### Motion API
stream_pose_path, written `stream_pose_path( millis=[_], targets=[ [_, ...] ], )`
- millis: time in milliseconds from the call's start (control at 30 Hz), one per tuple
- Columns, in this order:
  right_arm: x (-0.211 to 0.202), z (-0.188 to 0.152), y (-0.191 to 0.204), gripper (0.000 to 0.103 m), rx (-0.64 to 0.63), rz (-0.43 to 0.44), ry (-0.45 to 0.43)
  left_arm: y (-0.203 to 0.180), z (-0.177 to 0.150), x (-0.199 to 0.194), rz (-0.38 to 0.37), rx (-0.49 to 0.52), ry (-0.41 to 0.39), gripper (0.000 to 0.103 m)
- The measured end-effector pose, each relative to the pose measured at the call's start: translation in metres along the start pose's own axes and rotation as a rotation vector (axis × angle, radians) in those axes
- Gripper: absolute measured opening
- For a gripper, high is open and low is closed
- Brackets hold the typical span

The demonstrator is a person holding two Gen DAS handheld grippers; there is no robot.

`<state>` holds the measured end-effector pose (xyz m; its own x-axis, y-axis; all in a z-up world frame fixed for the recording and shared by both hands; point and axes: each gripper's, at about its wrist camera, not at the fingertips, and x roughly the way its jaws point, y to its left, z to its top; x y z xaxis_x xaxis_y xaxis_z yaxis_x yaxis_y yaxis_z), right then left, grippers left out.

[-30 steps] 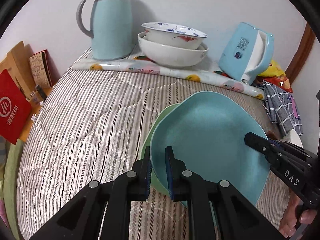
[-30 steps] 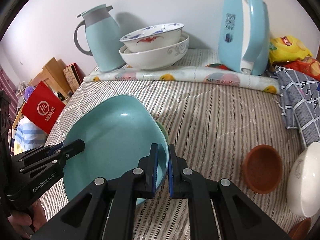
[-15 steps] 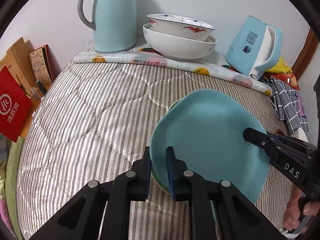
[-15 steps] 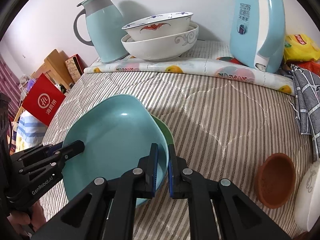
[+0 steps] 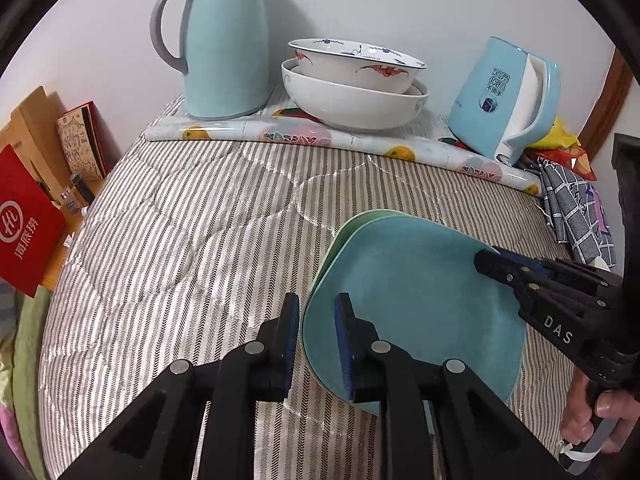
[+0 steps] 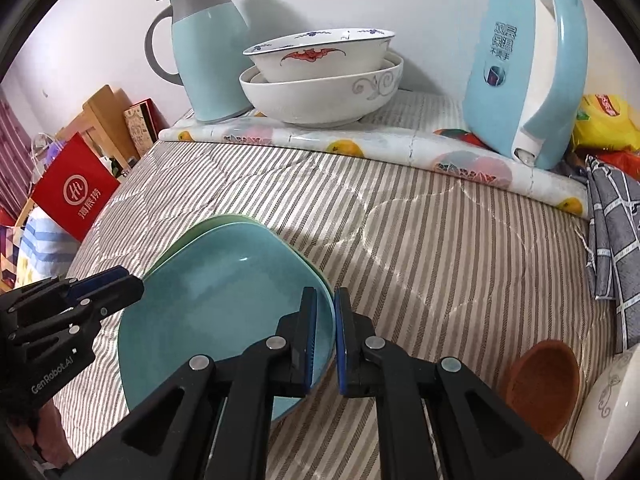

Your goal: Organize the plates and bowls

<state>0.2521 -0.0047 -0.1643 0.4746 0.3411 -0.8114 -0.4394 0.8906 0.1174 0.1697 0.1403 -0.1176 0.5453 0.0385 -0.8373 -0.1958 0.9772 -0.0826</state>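
The blue plate (image 5: 416, 304), glossy, speckled and rounded-square, lies on a pale green plate (image 5: 340, 236) of the same shape; only a thin green rim shows beyond the blue one. Both rest on the striped quilted cover (image 5: 192, 232), a padded fabric with stitched seams.

The left gripper (image 5: 318, 340) straddles the blue plate's near edge with its jaws narrowly parted; a gap shows between the outer pad and the rim, so it is not clamped. The right gripper (image 6: 326, 340) sits over the opposite edge, its jaws a slim gap apart around the rim; whether the pads press the plate cannot be told.

Behind the plates, on a rolled fruit-print oilcloth (image 6: 360, 144), stand two nested porcelain bowls (image 6: 320, 80): a painted bowl inside a larger white one. Left of the bowls is a matte blue thermal jug (image 5: 226, 40); right of them, a smooth blue electric kettle (image 6: 524, 72).

Only the right wrist view shows a brown bowl (image 6: 542, 386) and a white patterned bowl (image 6: 608, 408), right of the plates. Only the left wrist view shows the person's fingers (image 5: 592, 412) on the right gripper's handle.
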Motion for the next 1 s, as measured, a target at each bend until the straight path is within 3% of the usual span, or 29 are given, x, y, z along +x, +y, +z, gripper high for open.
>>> stream_pose_path(
  millis=[133,267,567,700,833,1000],
  targets=[
    [0.005,-0.001,0.004,0.016,-0.023,-0.020,0.011,-0.001,0.001,0.002,0.000,0.000,0.002,0.021],
    [-0.004,-0.005,0.001,0.030,-0.005,-0.006,-0.015,-0.002,0.002,0.002,-0.005,-0.002,0.003,0.023],
    [-0.043,-0.017,-0.020,0.033,0.069,-0.019,-0.066,-0.019,0.003,-0.011,-0.023,0.015,-0.014,0.023],
    [-0.068,-0.026,-0.032,0.045,0.097,-0.067,-0.100,-0.033,0.003,-0.023,-0.033,0.030,-0.035,0.023],
    [-0.093,-0.039,-0.045,0.048,0.118,-0.122,-0.125,-0.050,0.001,-0.034,-0.059,0.043,-0.050,0.030],
    [-0.126,-0.058,-0.066,0.051,0.161,-0.209,-0.155,-0.073,-0.004,-0.045,-0.085,0.061,-0.073,0.031]
  ],
)
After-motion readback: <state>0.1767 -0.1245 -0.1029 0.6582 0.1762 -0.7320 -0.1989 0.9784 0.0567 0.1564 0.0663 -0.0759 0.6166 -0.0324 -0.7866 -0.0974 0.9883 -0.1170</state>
